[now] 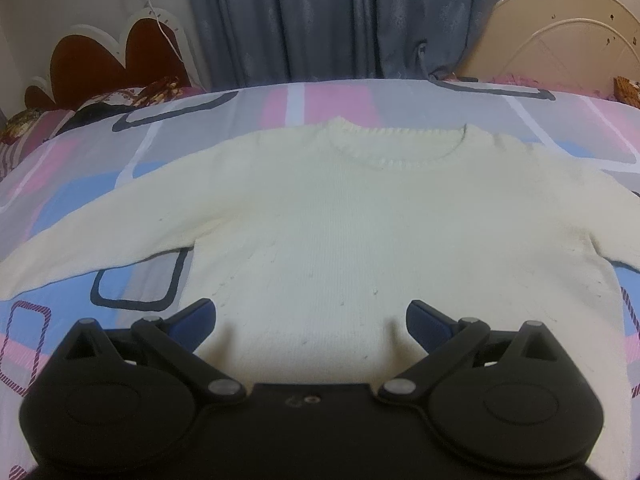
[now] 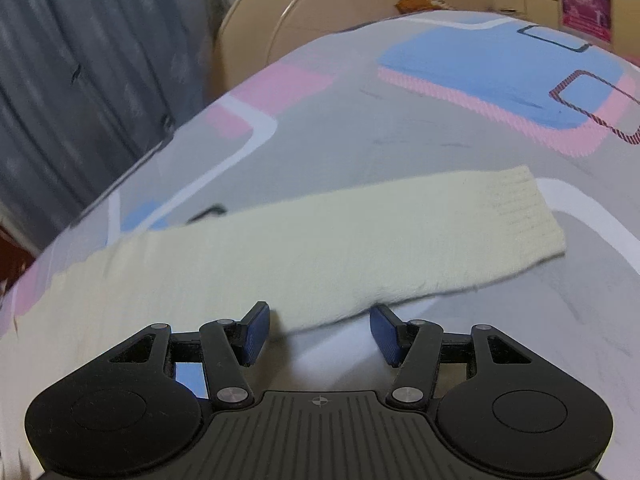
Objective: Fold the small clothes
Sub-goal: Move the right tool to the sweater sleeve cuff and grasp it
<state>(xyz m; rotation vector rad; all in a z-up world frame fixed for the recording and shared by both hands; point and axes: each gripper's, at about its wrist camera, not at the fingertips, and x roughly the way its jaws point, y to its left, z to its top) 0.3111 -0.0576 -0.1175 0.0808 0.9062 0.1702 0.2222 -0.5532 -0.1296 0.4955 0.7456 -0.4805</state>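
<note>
A small cream knit sweater [image 1: 340,220] lies flat and face up on the patterned bed cover [image 1: 100,184], collar away from me, sleeves spread to both sides. My left gripper [image 1: 311,316] is open and empty, hovering over the lower middle of the sweater near its hem. In the right wrist view one sleeve [image 2: 360,248] stretches across the cover [image 2: 400,120], ribbed cuff at the right. My right gripper [image 2: 320,330] is open and empty, its blue pads [image 2: 256,334] just short of the sleeve's near edge.
A grey-blue curtain [image 1: 320,20] hangs behind the bed. A dark red heart-shaped cushion [image 1: 112,56] and crumpled fabrics sit at the far left. A beige curved headboard [image 1: 568,32] stands at the far right; it also shows in the right wrist view [image 2: 320,12].
</note>
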